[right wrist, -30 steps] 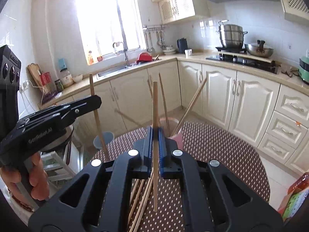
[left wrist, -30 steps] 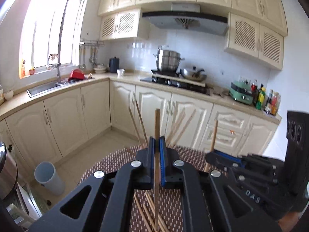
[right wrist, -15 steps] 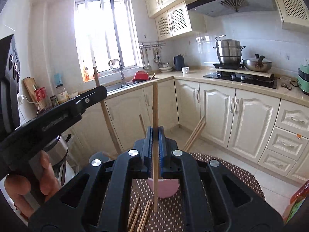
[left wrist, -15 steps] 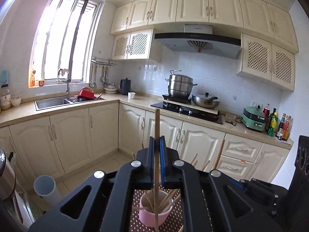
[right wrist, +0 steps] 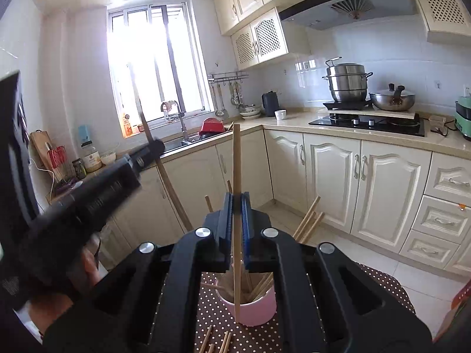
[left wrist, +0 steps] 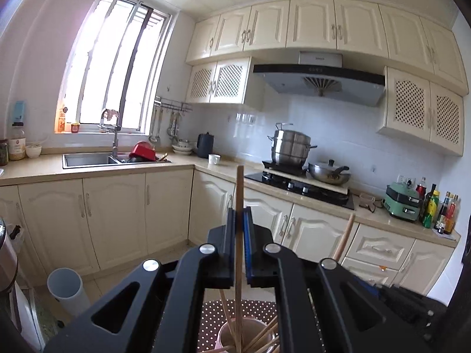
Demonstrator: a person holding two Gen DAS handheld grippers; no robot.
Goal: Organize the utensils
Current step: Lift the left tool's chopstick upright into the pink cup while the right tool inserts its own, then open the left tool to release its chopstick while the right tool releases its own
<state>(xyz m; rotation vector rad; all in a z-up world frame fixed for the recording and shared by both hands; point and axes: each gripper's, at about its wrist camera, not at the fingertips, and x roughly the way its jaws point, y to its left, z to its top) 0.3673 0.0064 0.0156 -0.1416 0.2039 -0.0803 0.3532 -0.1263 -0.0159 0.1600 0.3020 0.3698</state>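
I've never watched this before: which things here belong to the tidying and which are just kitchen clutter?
In the job:
- left fingers, shut on a chopstick
- right fingers, shut on another chopstick
- pink cup
- loose chopsticks

Just there:
- steamer pot
- wok
- kettle
- bin

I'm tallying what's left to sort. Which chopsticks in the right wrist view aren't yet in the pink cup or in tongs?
The loose chopsticks lying flat on the dotted mat, just in front of the pink cup. The others stand in the cup or are clamped upright.
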